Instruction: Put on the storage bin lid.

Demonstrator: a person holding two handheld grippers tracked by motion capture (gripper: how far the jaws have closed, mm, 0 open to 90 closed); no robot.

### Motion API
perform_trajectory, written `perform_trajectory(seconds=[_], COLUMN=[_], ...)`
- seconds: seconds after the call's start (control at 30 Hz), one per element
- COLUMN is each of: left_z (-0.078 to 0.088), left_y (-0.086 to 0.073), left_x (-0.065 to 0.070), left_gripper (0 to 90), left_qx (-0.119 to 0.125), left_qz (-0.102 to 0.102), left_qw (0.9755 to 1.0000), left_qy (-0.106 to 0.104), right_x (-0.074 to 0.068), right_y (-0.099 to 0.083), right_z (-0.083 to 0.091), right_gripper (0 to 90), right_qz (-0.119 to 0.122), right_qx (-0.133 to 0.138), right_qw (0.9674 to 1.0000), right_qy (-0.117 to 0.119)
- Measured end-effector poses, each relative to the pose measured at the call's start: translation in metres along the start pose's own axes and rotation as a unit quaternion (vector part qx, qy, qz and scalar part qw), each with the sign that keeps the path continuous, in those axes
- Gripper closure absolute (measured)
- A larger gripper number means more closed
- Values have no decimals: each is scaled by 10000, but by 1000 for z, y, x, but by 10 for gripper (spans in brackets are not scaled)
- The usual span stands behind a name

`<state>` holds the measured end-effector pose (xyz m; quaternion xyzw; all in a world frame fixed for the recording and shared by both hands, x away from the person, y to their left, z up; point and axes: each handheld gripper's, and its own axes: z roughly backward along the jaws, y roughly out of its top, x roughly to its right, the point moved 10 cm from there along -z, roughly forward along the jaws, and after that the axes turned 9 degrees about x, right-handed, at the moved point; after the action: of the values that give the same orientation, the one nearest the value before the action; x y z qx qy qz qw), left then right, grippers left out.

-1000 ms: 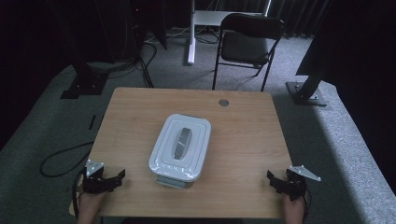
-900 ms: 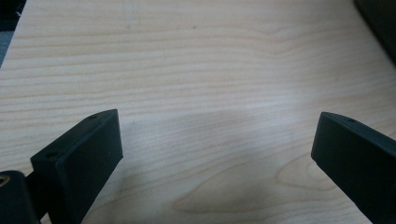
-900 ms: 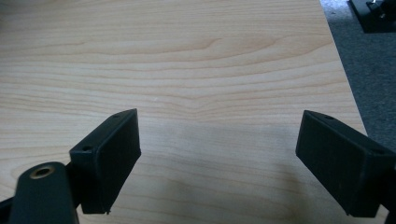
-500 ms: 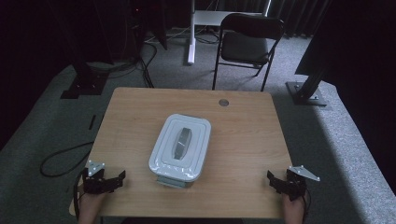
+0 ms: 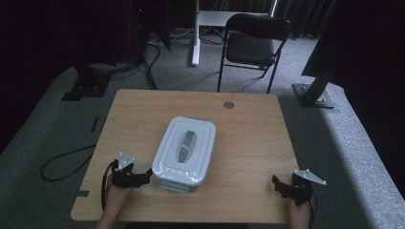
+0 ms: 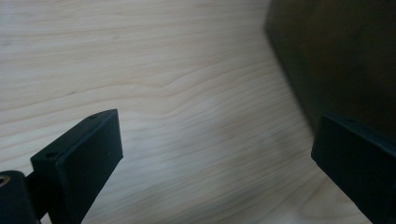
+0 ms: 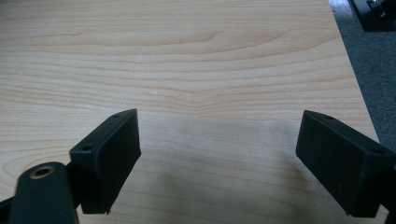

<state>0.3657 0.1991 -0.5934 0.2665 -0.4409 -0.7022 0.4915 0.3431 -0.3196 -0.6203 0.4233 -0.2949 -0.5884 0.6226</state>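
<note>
Clearly the move ahead turns on the left gripper (image 5: pixel 143 179), which sits at the near left of the light wooden table (image 5: pixel 248 143) with its black jaws spread wide and empty, their tips just beside the near left corner of the white rectangular lidded plastic container (image 5: pixel 185 151); whether they touch it cannot be told. From that gripper the container lies to the right and a little farther from the person. In the left gripper view, bare wood lies between the left gripper (image 6: pixel 215 154) tips, and a dark blurred mass at the upper right is probably the container's side. The container stands at the middle of the table, its long axis running from the near edge away toward the far edge and leaning slightly right, with the grey handle (image 5: pixel 185 144) on the lid lying along that same axis. Over at the near right corner the right gripper (image 5: pixel 278 186) rests well apart from the container, jaws likewise spread on nothing, so the left hand is much the nearer; the right gripper (image 7: pixel 217 154) looks along bare wood
</note>
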Motion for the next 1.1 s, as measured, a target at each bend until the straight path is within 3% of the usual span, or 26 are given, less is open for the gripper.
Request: perform_trajectory(seconds=[0.23,0.43,0.53,0.67,0.8,1.1], left_z=[-4,-2,-4,-8,-8,8], left_y=[3,3,3,1,-5,-15], left_x=[19,26,40,49,42,1], left_gripper=[28,31,30,29,29,29], left_qx=[-78,-118,-104,-138,-200,-132], left_qz=[-202,-351,-422,-456,-467,-138], left_qw=[9996,9988,9977,9969,9975,9998], left_qy=[-205,-308,-520,-634,-495,-87], right_x=[-1,-1,-1,-1,-1,-2], right_y=[-1,-1,-2,-2,-2,-2], right_z=[0,-1,-1,-1,-1,-2], right_gripper=[131,130,131,131,131,131], right_qz=[3,11,5,-1,-5,13], right_qx=[-26,-43,-53,-59,-66,-106], right_qw=[10000,10000,10000,10000,10000,9999], right_qy=[18,29,38,43,45,61])
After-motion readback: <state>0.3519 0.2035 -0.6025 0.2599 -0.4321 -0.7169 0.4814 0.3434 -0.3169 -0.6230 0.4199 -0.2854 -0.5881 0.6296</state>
